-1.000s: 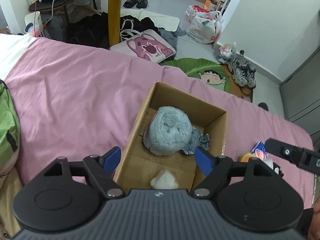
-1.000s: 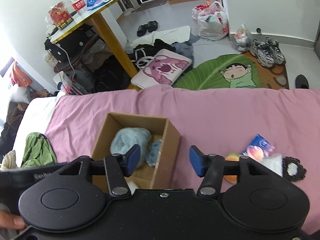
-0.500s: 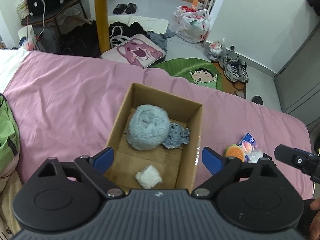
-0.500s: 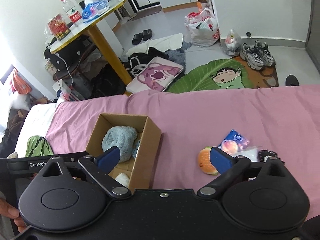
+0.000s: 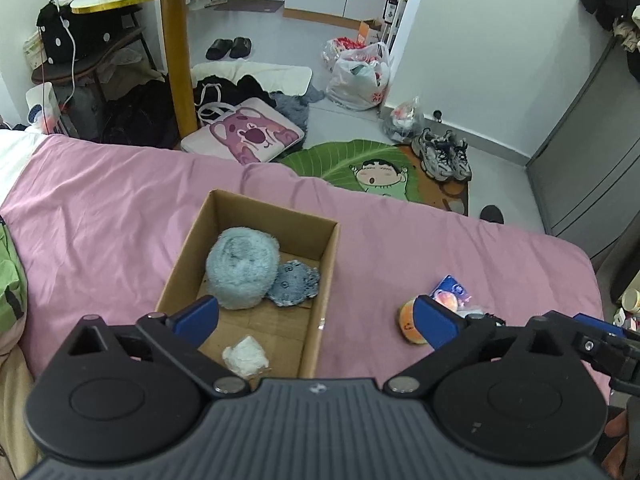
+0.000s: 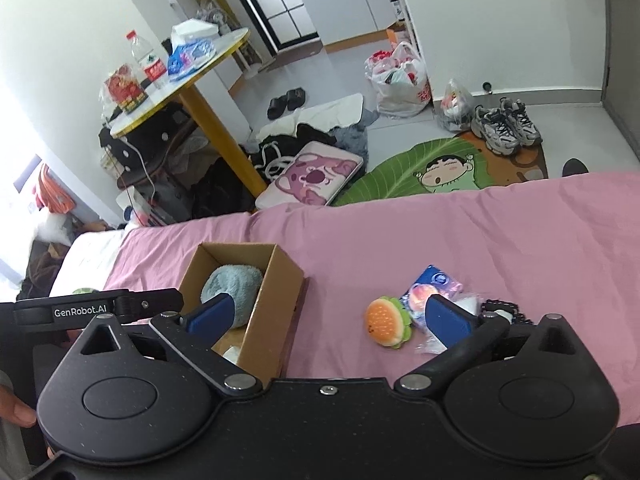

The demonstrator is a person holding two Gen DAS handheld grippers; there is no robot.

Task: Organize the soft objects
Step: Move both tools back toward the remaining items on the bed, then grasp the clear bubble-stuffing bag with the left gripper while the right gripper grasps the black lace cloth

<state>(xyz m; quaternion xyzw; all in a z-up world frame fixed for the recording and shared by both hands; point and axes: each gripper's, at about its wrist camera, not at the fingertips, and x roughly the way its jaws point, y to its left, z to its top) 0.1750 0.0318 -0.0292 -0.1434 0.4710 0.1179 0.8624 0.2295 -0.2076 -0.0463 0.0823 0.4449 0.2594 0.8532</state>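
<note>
Currently one cardboard box (image 5: 326, 276) on bed, three items inside: blue plush (image 5: 242, 266), grey piece (image 5: 294, 286), white wad (image 5: 245, 357), one burger plush (image 6: 388, 322) outside, left claw (image 5: 316, 318) and right claw (image 6: 330, 316) both spread apart, empty.

both tongs (image 5: 316, 322) (image 6: 328, 318) spread wider, seemingly raised

Left claw (image 5: 316, 320) and right claw (image 6: 326, 318) both gape wide, empty.

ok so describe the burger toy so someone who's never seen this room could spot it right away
Find the pink bedsheet and the open cardboard box on it. On the sheet outside the box, towards the right gripper's side, lies a small cluster of items; the burger plush is the one nearest the box. It alone is round and orange with a green frill, while its neighbours are a blue-and-pink packet and a black lacy piece.
</note>
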